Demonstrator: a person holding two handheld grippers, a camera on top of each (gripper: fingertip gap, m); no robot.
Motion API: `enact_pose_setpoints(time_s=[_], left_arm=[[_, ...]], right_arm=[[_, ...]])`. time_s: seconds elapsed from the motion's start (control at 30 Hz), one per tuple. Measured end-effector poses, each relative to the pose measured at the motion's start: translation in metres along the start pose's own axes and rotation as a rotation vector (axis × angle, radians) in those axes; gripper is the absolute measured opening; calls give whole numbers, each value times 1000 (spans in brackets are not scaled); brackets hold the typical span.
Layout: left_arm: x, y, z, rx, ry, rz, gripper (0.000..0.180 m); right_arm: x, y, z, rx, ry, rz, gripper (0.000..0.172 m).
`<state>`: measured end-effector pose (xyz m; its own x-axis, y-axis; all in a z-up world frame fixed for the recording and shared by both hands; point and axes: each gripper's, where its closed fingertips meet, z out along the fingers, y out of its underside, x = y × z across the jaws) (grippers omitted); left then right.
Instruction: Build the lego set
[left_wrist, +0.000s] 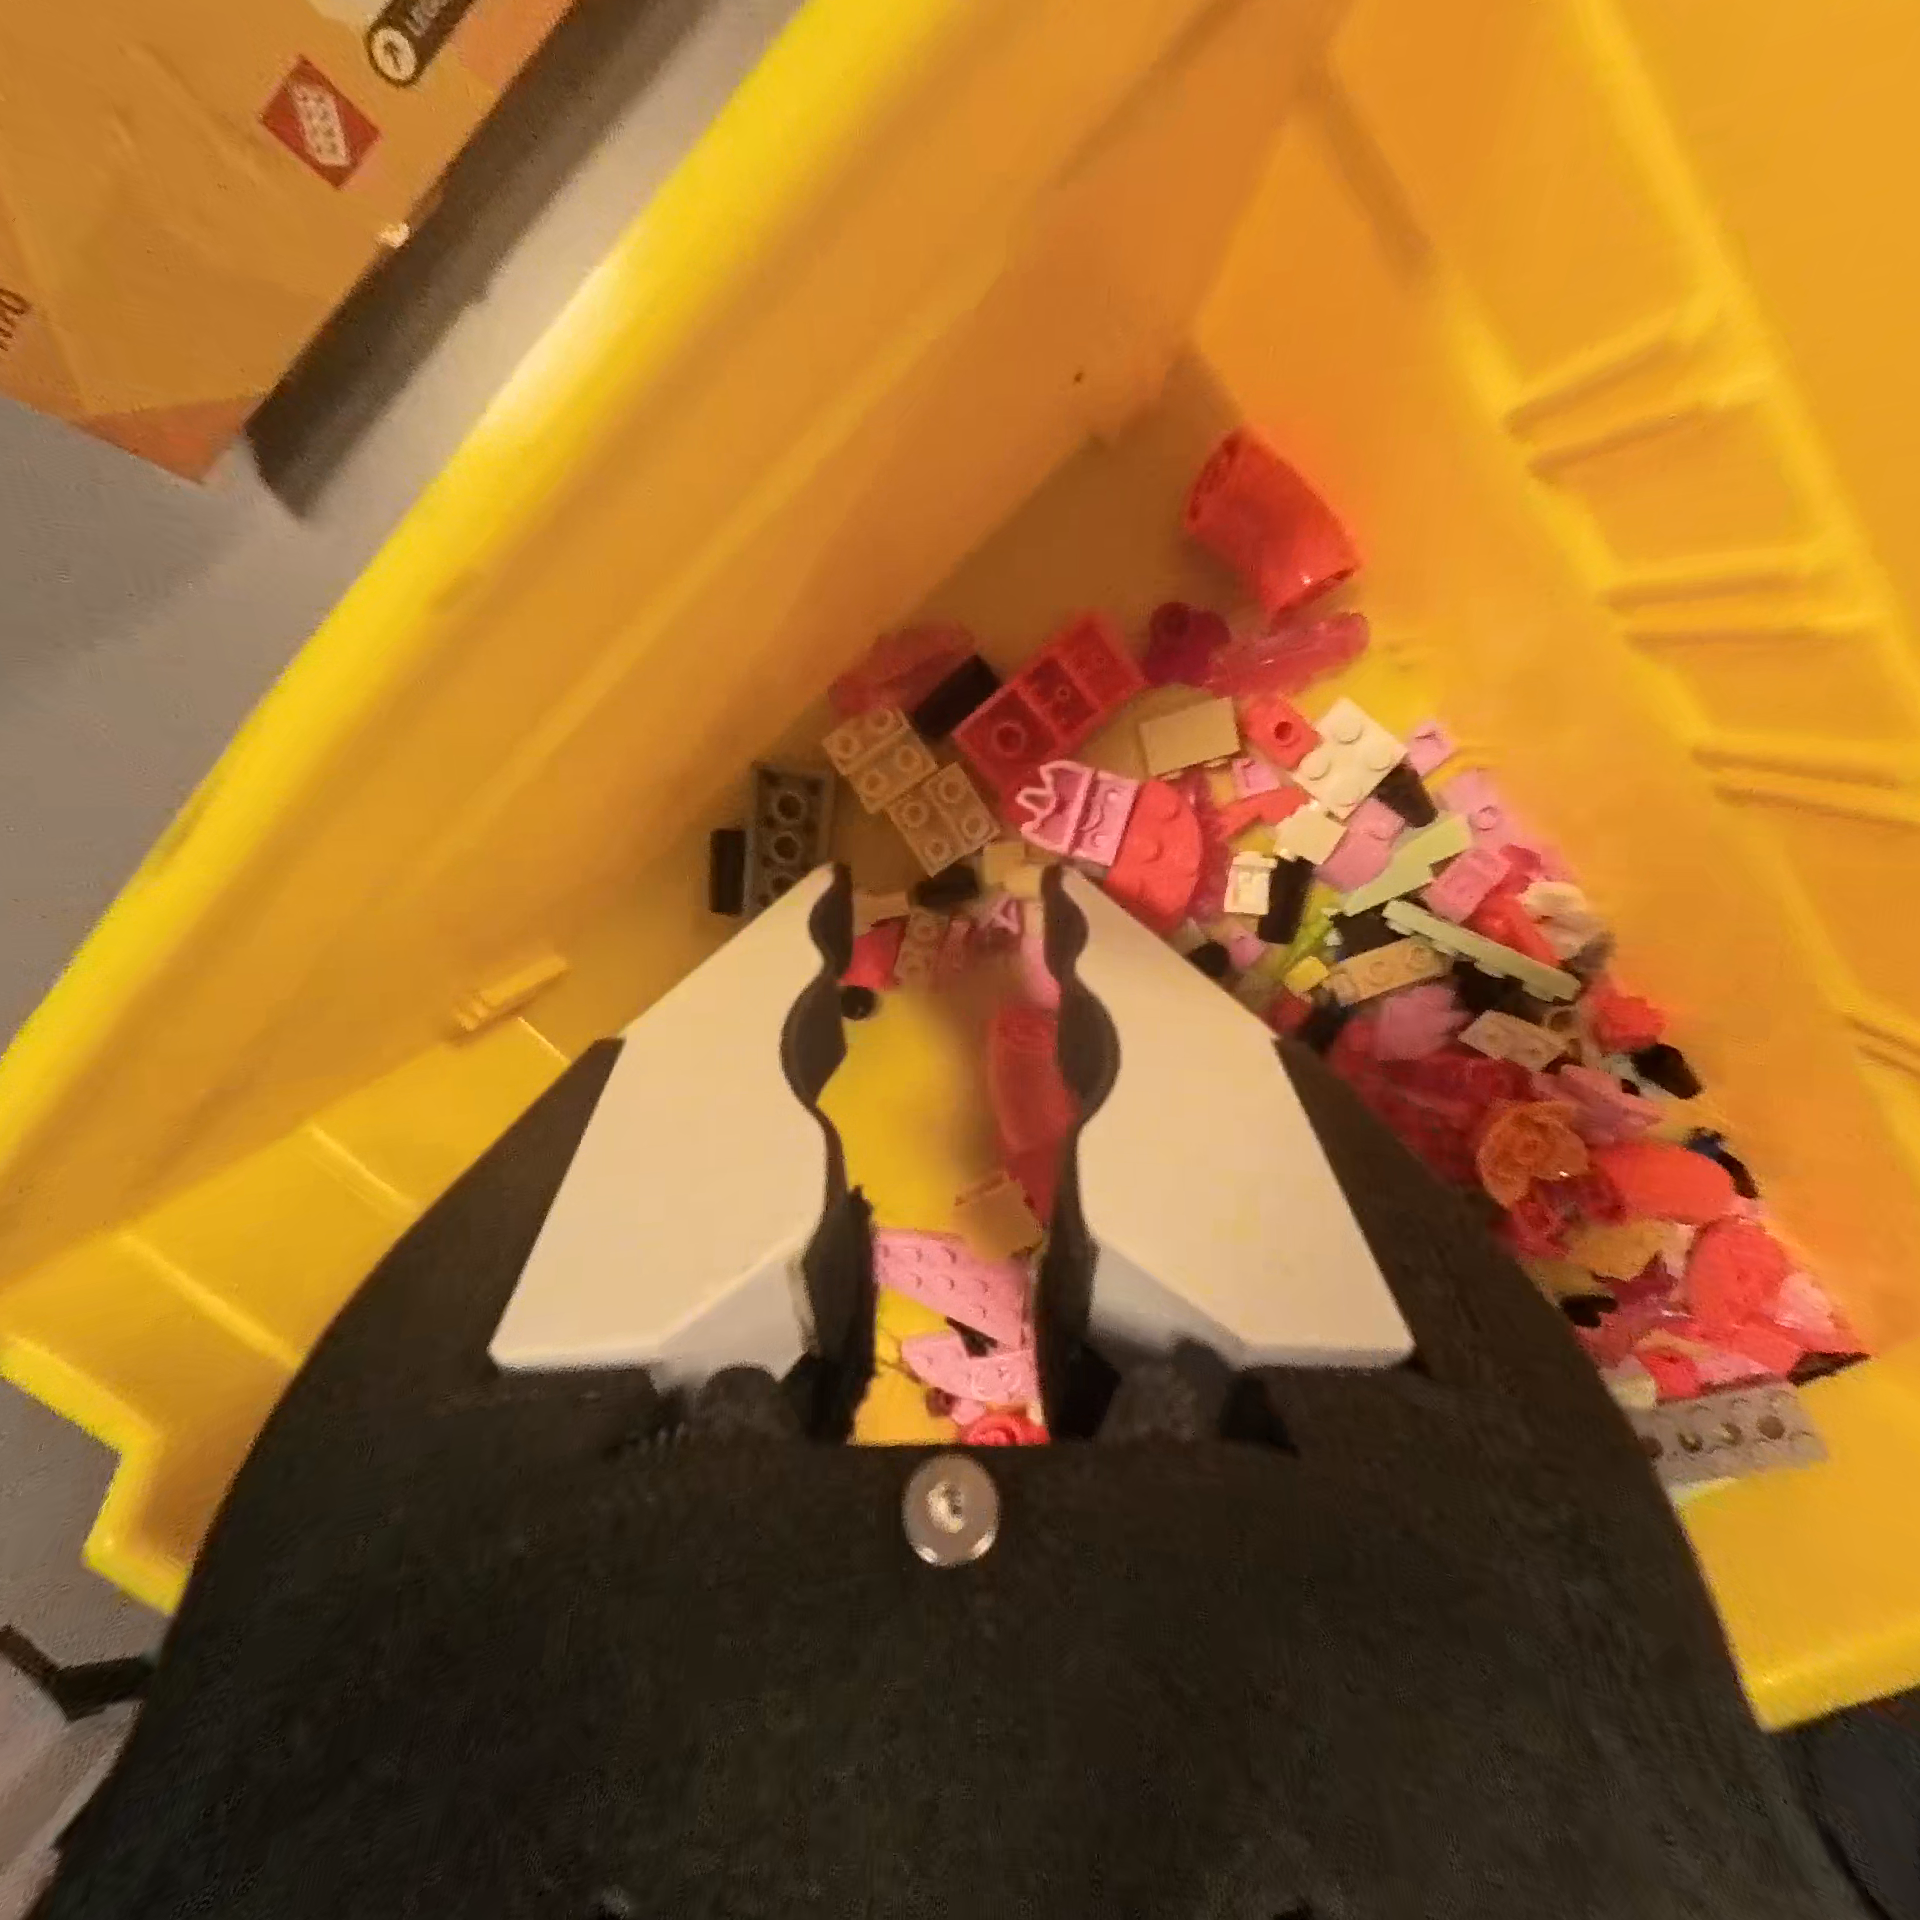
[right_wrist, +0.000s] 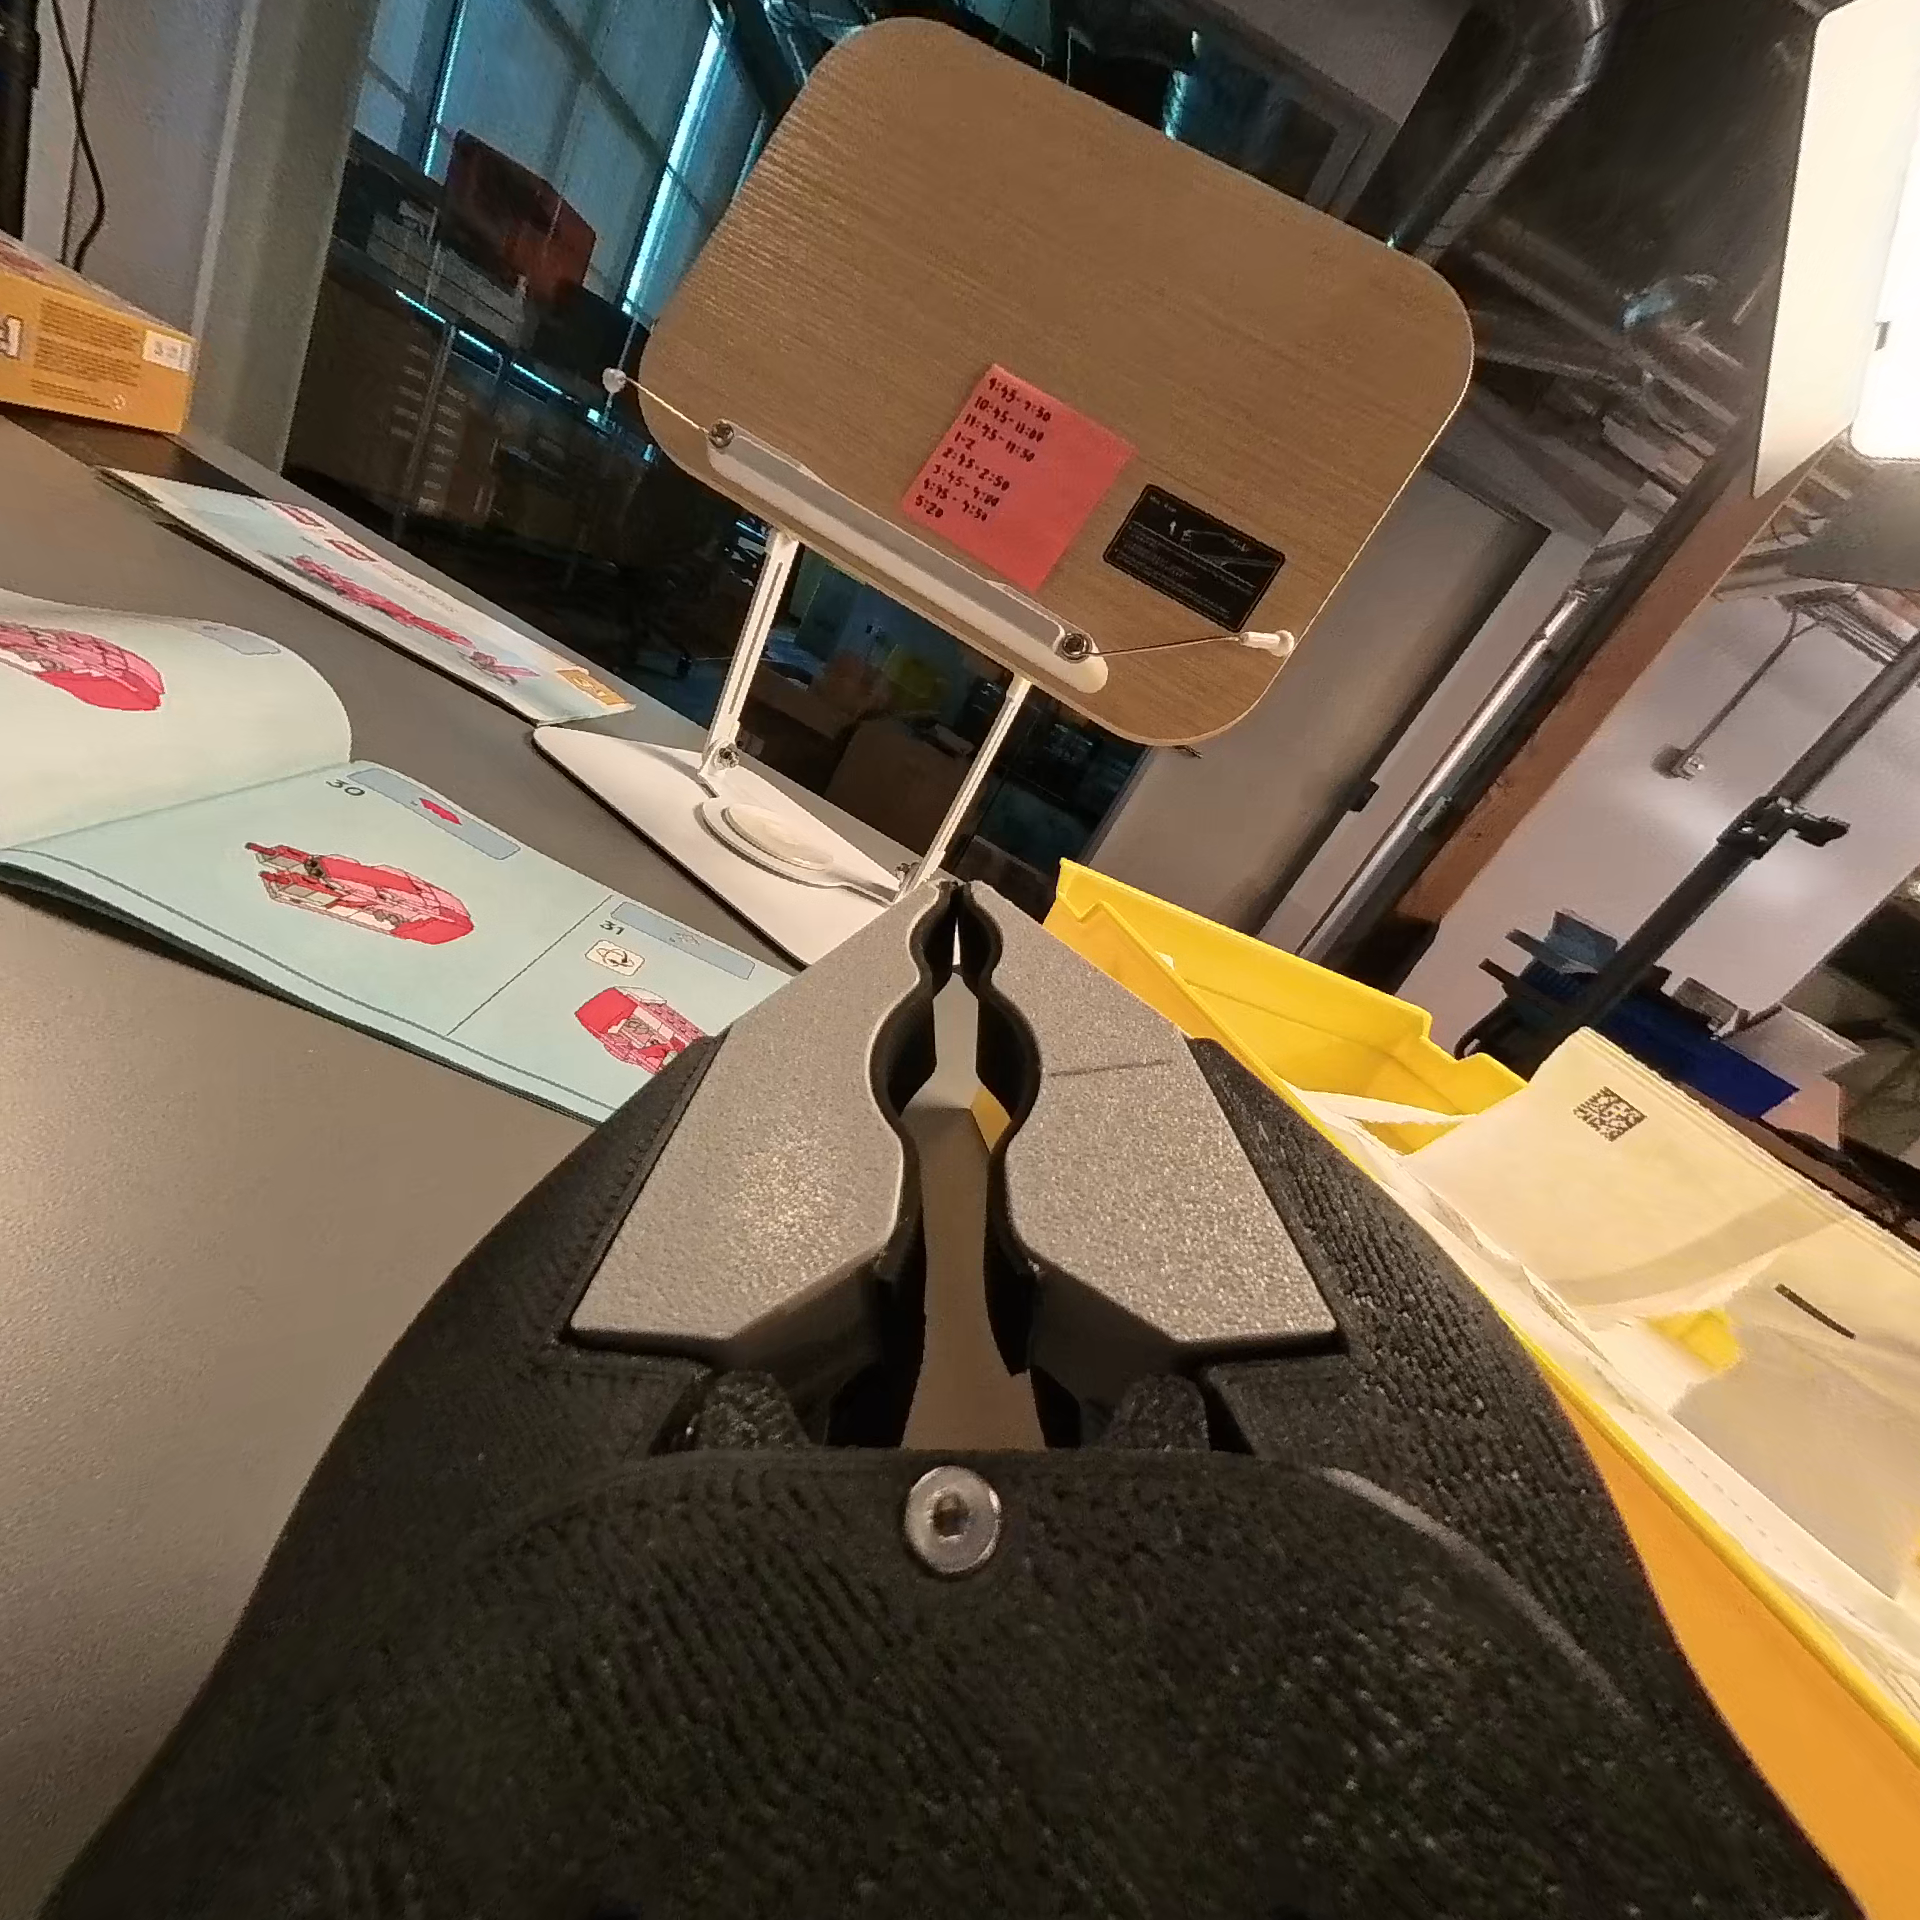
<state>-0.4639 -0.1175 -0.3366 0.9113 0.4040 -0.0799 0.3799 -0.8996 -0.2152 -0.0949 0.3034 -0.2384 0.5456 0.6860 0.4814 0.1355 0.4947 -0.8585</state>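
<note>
Bricks lay unpicked along the yellow bin's wall, left gripper spread empty above them, right gripper clenched bare.

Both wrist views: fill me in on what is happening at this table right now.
The left tool is open, reaching down into a yellow bin above a heap of small toy bricks, mostly red and pink; nothing is gripped. The right tool is shut on nothing, above the dark table, pointing toward a wooden book stand. An open instruction booklet lies on the table.
</note>
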Motion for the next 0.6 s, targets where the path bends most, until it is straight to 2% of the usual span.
enact_pose_setpoints(time_s=[0.1,0.27,0.37,0.53,0.6], left_arm=[[7,4,0,-26,56,1,22],[9,14,-1,-80,97,16,8],[10,20,-3,-106,116,2,8],[6,18,-12,-53,122,-33,8],[5,27,-13,-100,120,-45,8]], right_arm=[[0,0,0,0,0,0,0],[0,0,0,0,-1,1,0],[0,0,0,0,-3,0,0],[-1,0,0,0,-4,0,0],[-1,0,0,0,-6,-2,0]])
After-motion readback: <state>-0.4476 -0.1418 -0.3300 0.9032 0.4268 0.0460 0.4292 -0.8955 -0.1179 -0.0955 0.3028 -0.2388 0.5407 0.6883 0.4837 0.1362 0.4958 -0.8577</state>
